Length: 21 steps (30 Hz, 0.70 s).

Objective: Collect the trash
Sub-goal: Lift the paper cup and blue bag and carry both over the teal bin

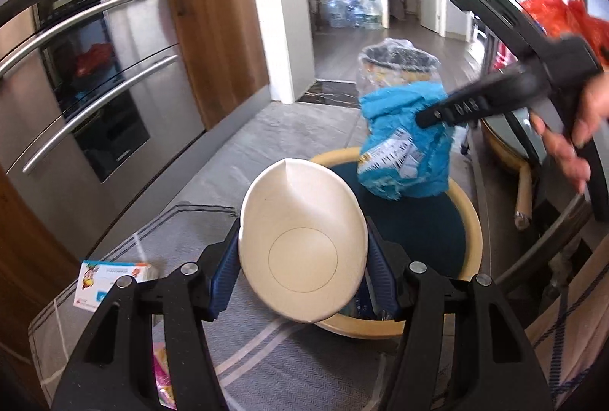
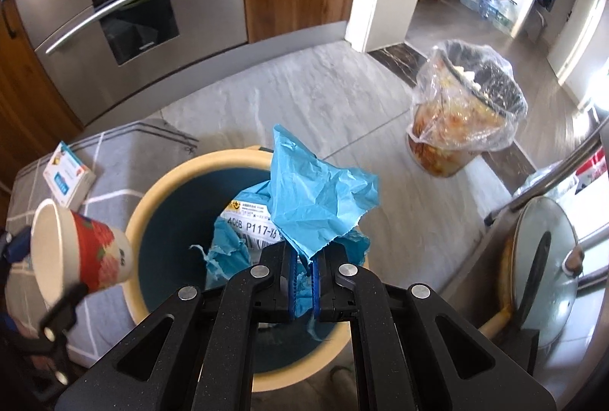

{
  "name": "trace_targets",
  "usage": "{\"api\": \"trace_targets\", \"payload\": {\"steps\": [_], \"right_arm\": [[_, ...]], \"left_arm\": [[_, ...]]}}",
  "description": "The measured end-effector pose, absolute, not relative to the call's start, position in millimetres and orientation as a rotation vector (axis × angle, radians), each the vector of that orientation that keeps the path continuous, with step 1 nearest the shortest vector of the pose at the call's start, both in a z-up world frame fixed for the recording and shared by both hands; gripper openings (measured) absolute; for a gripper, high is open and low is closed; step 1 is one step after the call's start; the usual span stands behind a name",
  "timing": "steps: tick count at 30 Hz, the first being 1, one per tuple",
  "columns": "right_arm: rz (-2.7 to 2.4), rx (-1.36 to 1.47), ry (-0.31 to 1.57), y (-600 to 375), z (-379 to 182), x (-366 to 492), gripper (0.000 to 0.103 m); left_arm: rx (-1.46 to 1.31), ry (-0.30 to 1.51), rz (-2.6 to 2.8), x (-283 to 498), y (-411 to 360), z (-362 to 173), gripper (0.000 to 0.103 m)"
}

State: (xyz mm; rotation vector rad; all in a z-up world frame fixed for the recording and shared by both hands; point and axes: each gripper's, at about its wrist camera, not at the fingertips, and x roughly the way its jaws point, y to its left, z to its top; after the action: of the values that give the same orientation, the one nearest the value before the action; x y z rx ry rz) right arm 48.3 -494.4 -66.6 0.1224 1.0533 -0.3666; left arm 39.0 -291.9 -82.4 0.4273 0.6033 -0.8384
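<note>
Both grippers hang over the bin (image 2: 152,198): my right gripper (image 2: 303,270) pinches the blue mailer bag (image 2: 319,198) directly above its mouth, while my left gripper (image 1: 300,260) clamps the paper cup (image 1: 302,239) over the bin's near rim.

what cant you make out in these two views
- Bin bottom: right wrist view, hidden by the blue bag and the right gripper.
- Bin contents: left wrist view, covered by the cup in the left gripper.
- Box print: both views, too small.
- Pink item: left wrist view, behind the gripper.
</note>
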Motion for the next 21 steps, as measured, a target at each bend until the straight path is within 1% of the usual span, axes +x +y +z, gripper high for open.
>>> {"api": "trace_targets", "payload": {"steps": [5, 10, 18, 20, 21], "right_arm": [[-0.378, 0.108, 1.136, -496.5, -84.9, 54.4, 0.007], [-0.397, 0.115, 1.167, -499.3, -92.2, 55.6, 0.007], [-0.405, 0.16, 1.225, -504.1, -105.7, 59.4, 0.007], [-0.391, 0.168, 1.238, -502.6, -107.9, 60.8, 0.015], [-0.388, 0.163, 1.242, -501.7, -108.6, 61.1, 0.017]], "left_arm": [[0.432, 0.587, -0.898, 34.6, -303.6, -92.4, 0.063], [0.392, 0.616, -0.951, 35.2, -313.5, -104.4, 0.064], [0.409, 0.619, -0.956, 36.1, -328.6, -118.6, 0.065], [0.422, 0.624, -0.967, 35.0, -331.7, -122.1, 0.068], [0.429, 0.623, -0.97, 34.6, -332.7, -122.7, 0.07]]}}
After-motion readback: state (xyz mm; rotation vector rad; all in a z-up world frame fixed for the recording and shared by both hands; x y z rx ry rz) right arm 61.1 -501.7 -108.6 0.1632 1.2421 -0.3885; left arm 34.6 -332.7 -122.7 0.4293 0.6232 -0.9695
